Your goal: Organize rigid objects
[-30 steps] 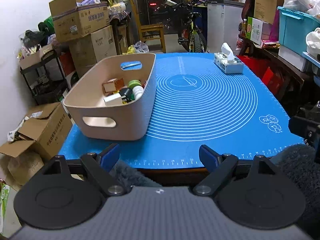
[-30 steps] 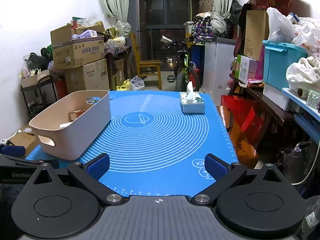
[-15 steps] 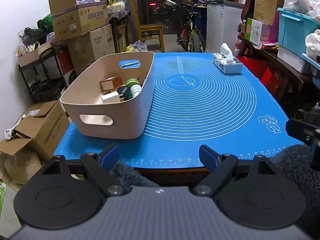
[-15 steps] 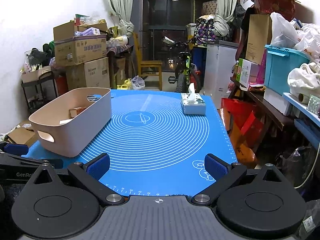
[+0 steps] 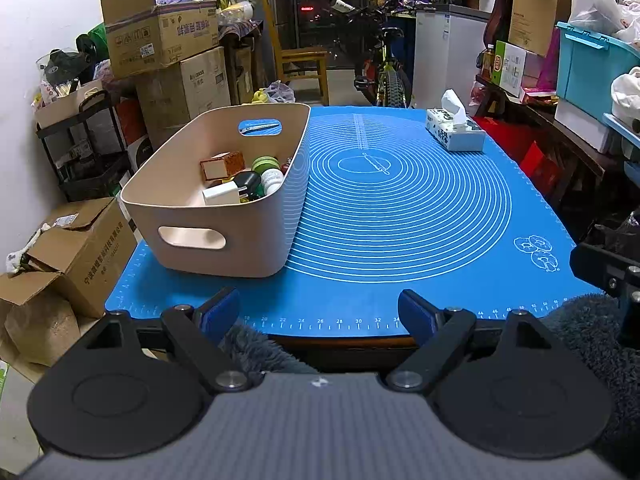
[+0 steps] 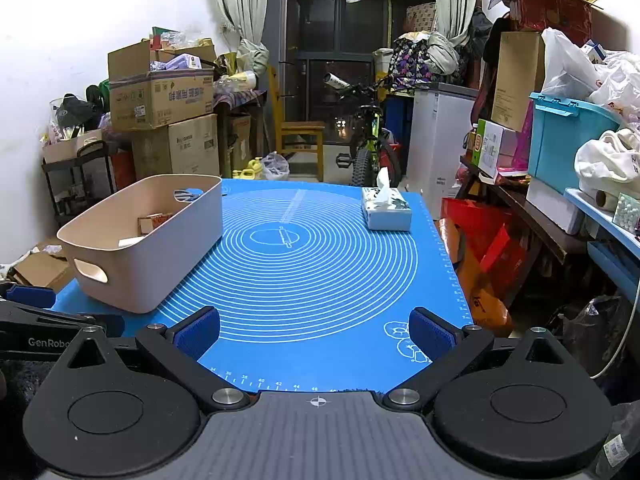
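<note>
Our left gripper [image 5: 320, 312] sits at the lower middle of its frame, jaws spread wide with nothing between the blue pads, over the near edge of the blue mat [image 5: 400, 216]. Our right gripper [image 6: 316, 334] is likewise released and empty, low in its own frame.

The beige bin [image 5: 224, 236] stands on the left part of the mat in both views. Inside it, at centre left of the left wrist view, we see the gathered objects: a brown box [image 5: 222, 164], a white block [image 5: 221, 194], a green-lidded jar [image 5: 265, 164], a black piece [image 5: 247, 181] and a white bottle [image 5: 273, 178], packed against one another. The tissue box [image 5: 454, 134] rests at the mat's far right, well apart from the bin.

Against a second ago, little differs: in the left view the bin sits a touch lower left in frame, and in the right view the scene has slid slightly downward. The bin, its contents and the tissue box lie as before, and both grippers' spread is unchanged.
</note>
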Available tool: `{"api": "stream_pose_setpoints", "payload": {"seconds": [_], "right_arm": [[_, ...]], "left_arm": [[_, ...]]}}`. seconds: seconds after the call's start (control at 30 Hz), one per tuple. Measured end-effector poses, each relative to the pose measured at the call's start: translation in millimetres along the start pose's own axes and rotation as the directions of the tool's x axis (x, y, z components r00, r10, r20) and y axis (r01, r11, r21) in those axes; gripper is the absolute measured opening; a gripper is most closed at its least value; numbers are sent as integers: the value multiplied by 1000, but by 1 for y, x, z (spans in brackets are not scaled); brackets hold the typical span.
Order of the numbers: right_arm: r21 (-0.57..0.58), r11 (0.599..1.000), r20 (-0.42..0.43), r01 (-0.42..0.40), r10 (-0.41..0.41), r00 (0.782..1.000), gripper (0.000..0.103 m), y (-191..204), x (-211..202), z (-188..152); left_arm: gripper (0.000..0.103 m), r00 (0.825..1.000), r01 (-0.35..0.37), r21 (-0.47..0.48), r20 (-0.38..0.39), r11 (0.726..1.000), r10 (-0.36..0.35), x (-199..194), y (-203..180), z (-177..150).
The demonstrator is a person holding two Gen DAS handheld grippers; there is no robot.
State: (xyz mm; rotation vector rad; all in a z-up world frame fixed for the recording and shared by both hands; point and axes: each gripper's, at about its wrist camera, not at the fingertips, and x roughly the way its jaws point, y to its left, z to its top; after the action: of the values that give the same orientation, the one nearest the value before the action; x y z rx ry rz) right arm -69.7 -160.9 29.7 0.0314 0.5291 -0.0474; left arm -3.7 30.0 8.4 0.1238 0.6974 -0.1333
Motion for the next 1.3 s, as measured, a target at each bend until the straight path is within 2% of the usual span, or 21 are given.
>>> {"api": "stream_pose_setpoints", "payload": {"seconds": [1.3], "right_arm": [[-12,1000,-3,-7,7,1000,101,-4,-2,-2]], "left_arm": [[87,1000,3,5,8,1000,-3,1,-4,0]]}}
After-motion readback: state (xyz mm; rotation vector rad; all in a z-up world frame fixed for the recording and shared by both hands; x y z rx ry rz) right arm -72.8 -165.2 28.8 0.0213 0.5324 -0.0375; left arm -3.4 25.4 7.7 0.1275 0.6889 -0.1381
